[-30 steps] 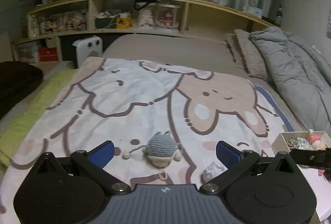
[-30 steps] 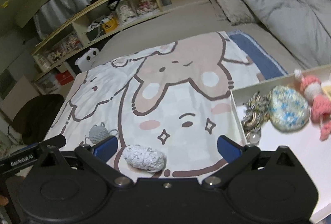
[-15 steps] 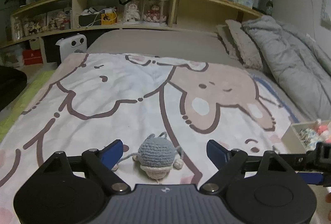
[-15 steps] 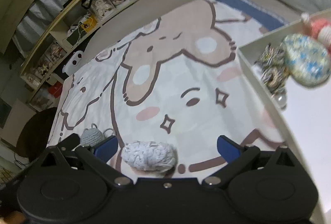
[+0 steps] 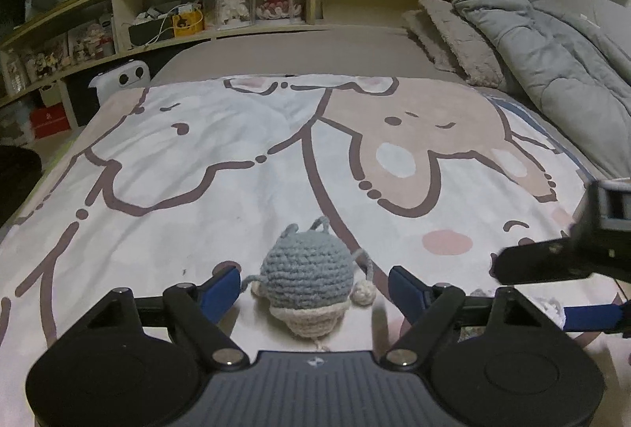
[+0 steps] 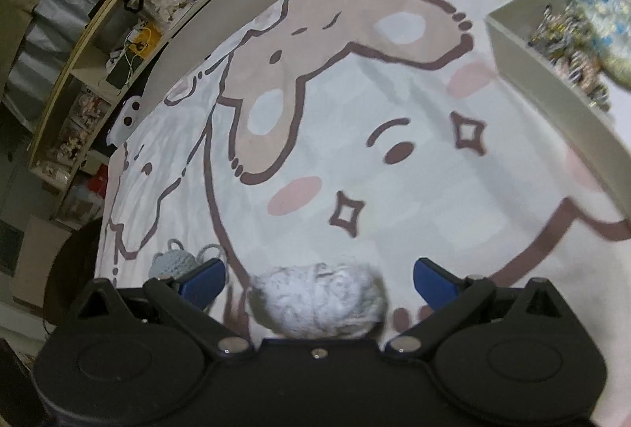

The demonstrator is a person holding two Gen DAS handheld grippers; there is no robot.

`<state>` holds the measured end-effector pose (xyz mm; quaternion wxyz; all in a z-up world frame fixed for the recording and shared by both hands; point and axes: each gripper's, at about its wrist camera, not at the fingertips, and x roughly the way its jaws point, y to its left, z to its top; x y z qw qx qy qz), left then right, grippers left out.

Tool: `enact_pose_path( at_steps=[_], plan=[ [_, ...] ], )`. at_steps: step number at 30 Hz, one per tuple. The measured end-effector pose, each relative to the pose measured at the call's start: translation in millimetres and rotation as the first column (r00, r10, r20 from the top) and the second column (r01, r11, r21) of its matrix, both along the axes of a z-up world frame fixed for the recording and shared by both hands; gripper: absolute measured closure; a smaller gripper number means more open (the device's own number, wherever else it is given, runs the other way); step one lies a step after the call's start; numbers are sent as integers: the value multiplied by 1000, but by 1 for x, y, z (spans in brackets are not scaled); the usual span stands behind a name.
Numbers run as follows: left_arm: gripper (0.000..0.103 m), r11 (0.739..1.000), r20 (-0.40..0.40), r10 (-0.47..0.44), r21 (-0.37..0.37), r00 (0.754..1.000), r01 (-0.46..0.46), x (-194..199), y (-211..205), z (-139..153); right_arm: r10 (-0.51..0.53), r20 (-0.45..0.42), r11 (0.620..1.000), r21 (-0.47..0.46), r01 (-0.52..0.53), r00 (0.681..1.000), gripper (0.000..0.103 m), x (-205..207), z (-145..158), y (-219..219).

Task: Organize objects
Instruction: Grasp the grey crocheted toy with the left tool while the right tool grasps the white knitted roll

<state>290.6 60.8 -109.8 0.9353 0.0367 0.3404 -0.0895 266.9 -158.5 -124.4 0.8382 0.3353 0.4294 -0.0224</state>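
The bed (image 5: 299,48) carries a cartoon-print blanket (image 5: 244,135) spread flat over most of its surface. On the blanket lie a grey crocheted toy (image 5: 305,277), a pale woolly ball (image 6: 319,303) near it, and a white box (image 6: 552,103) at the right edge. A folded grey quilt (image 5: 552,48) and pillows (image 5: 453,36) lie at the far right of the bed.

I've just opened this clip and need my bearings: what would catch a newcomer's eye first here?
Probably the big cartoon-animal blanket spread over the bed. On it, a blue-grey crocheted round toy sits between the open jaws of the left gripper, and a pale grey fluffy yarn bundle lies between the open jaws of the right gripper. At the right edge, a white box already holds colourful knitted pieces.
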Motion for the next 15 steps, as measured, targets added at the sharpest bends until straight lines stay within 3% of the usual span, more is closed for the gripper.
enact_pose_path(
  at_steps=[4, 9, 15],
  plan=[
    [30, 1000, 4, -25, 9, 1000, 25, 2, -4, -2, 35, 10, 998, -46, -35, 999, 0, 5, 3, 10],
    [49, 998, 9, -48, 34, 999, 48, 4, -7, -4, 73, 7, 994, -81, -72, 997, 5, 8, 6, 12],
    [51, 999, -6, -38, 0, 999, 38, 4, -1, -2, 98, -33, 993, -64, -100, 995, 15, 10, -1, 11]
  ],
)
